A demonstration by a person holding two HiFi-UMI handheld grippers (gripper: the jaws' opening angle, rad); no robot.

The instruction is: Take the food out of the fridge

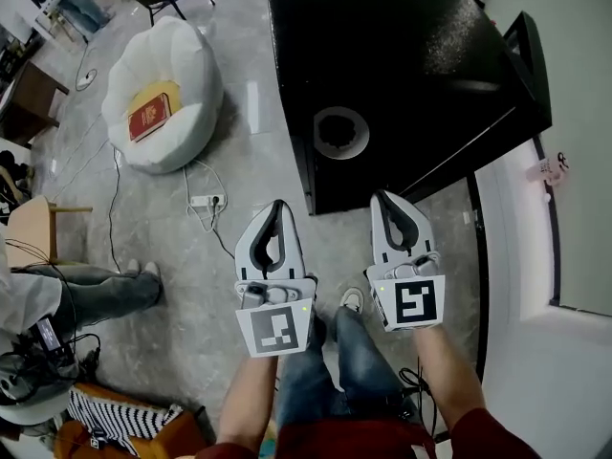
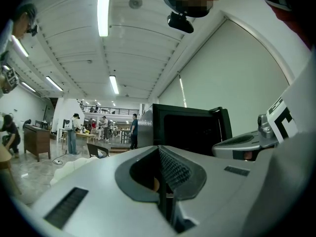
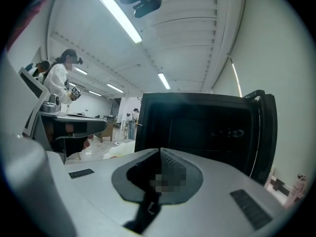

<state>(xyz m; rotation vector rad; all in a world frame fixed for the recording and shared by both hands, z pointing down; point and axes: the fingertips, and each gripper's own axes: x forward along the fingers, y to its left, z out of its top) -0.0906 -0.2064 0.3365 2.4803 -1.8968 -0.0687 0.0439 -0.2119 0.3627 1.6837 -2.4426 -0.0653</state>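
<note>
From the head view, the black fridge point(image 1: 402, 55) stands just ahead of me, seen from above. A round white dish point(image 1: 341, 132) with a dark middle sits on its top near the front edge. Its door point(image 1: 528, 60) hangs open along the right, close to the white wall point(image 1: 574, 208). That leaves only a narrow strip there, while the grey floor point(image 1: 172, 256) opens wide to the left. On that side a white beanbag point(image 1: 163, 94) cradles a red book point(image 1: 149, 117), and a power strip point(image 1: 204, 200) lies near the fridge corner. My left gripper point(image 1: 277, 208) and right gripper point(image 1: 387, 201) sit side by side, tips short of the fridge front. No food shows from here.

In the left gripper view my jaws are pressed together with nothing between them. The fridge mouth beyond is a dark rectangle, and a long hall with people runs off to the left, which the head view misses.

In the right gripper view those jaws are also clenched on nothing. The fridge fills the middle, its inside too dark for me to make out any food.
</note>
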